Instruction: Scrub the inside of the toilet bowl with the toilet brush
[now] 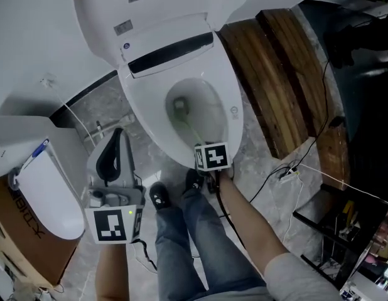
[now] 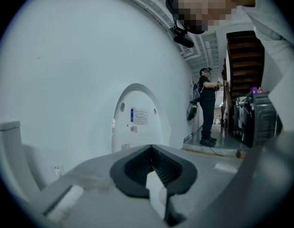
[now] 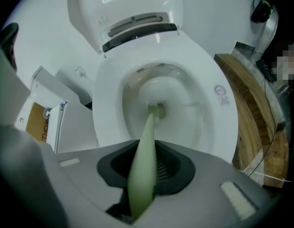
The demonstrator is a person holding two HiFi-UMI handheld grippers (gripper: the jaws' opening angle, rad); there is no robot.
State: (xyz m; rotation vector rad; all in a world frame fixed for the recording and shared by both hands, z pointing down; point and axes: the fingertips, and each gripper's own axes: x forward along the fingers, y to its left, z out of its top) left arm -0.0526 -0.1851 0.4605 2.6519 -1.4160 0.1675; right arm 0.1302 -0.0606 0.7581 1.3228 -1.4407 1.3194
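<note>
1. Left of the toilet bowl (image 1: 235, 99), the left gripper (image 2: 151, 151) hangs idle. Its jaws are pressed together on nothing and point at the wall behind the bowl. Left unwatched during scrubbing, it could swing into the white lid-like part (image 1: 49, 196) lying further left of the bowl.
2. Inside the bowl, the head of the toilet brush (image 3: 149, 122) sits low in the basin, near the drain. The right gripper (image 3: 148, 148) pinches the pale green handle at its upper end, just above the bowl's front rim. That grip is far from the bristles, so I judge that sideways pressure could twist the handle or slide it through the pads. Quick strokes could also flick water over the front rim onto the person's shoes (image 1: 158, 196).
3. Right of the bowl, a cable (image 1: 294, 168) runs across the floor beside the wooden boards (image 1: 269, 74). Splashes or drips carried that way would wet it.
</note>
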